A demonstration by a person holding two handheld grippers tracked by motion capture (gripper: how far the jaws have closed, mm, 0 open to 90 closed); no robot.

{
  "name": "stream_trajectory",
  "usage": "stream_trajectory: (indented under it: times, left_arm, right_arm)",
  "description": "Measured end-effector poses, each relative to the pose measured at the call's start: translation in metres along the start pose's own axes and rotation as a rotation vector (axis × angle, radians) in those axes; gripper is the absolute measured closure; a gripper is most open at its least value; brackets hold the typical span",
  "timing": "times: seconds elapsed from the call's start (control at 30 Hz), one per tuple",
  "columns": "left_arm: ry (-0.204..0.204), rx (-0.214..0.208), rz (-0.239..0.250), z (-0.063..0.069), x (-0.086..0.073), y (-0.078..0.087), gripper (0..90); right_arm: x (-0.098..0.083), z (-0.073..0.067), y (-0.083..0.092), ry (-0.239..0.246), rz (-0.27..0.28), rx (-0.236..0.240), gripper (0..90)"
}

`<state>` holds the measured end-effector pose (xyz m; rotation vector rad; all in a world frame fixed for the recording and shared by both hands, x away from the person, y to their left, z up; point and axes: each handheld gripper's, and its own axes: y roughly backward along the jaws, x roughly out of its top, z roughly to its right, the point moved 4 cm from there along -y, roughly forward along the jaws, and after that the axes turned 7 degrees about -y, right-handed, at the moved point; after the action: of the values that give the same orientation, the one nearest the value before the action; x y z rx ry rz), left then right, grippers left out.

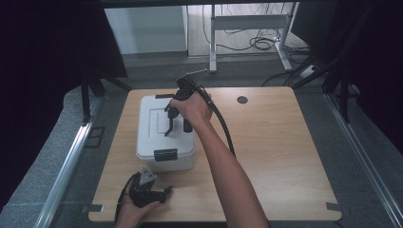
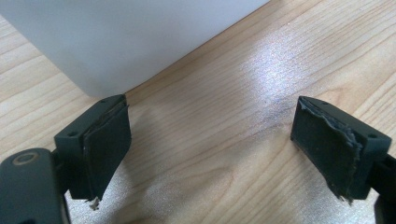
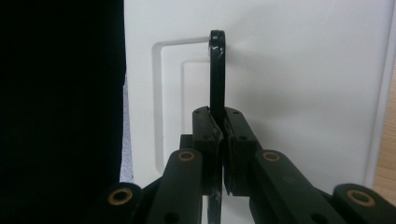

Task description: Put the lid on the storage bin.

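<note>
On the wooden table [image 1: 266, 156], left half, a white plastic box [image 1: 164, 126] sits with its lid on; a black latch [image 1: 165, 154] shows at the near end and a second black latch [image 1: 164, 96] at the far end.

Left, near edge: left gripper [image 1: 166, 191] lies low on the table in the person's left hand [image 1: 135, 209], just in front of the box's near left corner, jaws pointing to the right across the wood. In the left gripper view the left gripper [image 2: 210, 149] has its two black pads spread wide, bare table between them, nothing held. The box's white corner [image 2: 112, 42] stands just beyond the left pad, not touching it as far as can be judged. Pad rubber [image 2: 334, 144] is ragged at the edges.

Centre: the person's right forearm crosses diagonally from the bottom edge up to the box. The right hand [image 1: 192, 108] holds the right gripper [image 1: 169, 121] over the lid, jaws pointing down. Black cable [image 1: 223, 126] trails from it back along the arm.

Right gripper view: the right gripper [image 3: 222, 126] is pressed together on the black carry handle [image 3: 217, 70] of the box; the handle stands up edge-on from its recess in the lid [image 3: 303, 84] and the pads pinch its near part from both sides. Whether the box has left the table: cannot tell from the high view.

Right half of the table: bare wood with a dark round grommet [image 1: 242, 99] near the far edge.
</note>
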<state>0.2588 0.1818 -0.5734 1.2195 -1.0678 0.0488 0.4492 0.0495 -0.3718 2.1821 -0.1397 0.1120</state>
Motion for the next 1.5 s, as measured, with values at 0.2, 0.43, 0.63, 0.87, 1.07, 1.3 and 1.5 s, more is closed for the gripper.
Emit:
stream_trajectory:
  times: [0.2,0.43,0.63,0.87,1.07,1.3,1.5]
  left_arm:
    - [0.003,0.000,0.002,0.000,0.000,0.000,12.1]
    - [-0.004,0.000,0.000,0.000,0.000,0.000,12.2]
    - [-0.004,0.000,0.001,0.000,0.000,0.000,12.2]
    - [-0.004,0.000,0.002,0.000,0.000,0.000,12.2]
    - [-0.004,0.000,0.002,0.000,0.000,0.000,12.3]
    - [-0.005,0.000,0.001,0.000,0.000,0.000,12.2]
    - [-0.002,0.000,0.001,0.000,0.000,0.000,12.2]
  right_arm:
    - [0.004,0.003,-0.008,-0.006,-0.002,-0.009,84.8]
    - [0.007,0.008,-0.015,-0.026,0.000,0.000,84.7]
    - [0.008,0.012,-0.020,-0.047,0.012,0.010,84.4]
    - [0.006,0.014,-0.020,-0.043,0.028,0.025,83.9]
    - [0.005,0.014,-0.018,-0.004,0.054,0.026,76.8]
    - [0.003,0.020,-0.008,0.041,0.122,0.063,63.8]
    - [-0.006,0.027,0.007,0.081,0.146,0.089,60.4]
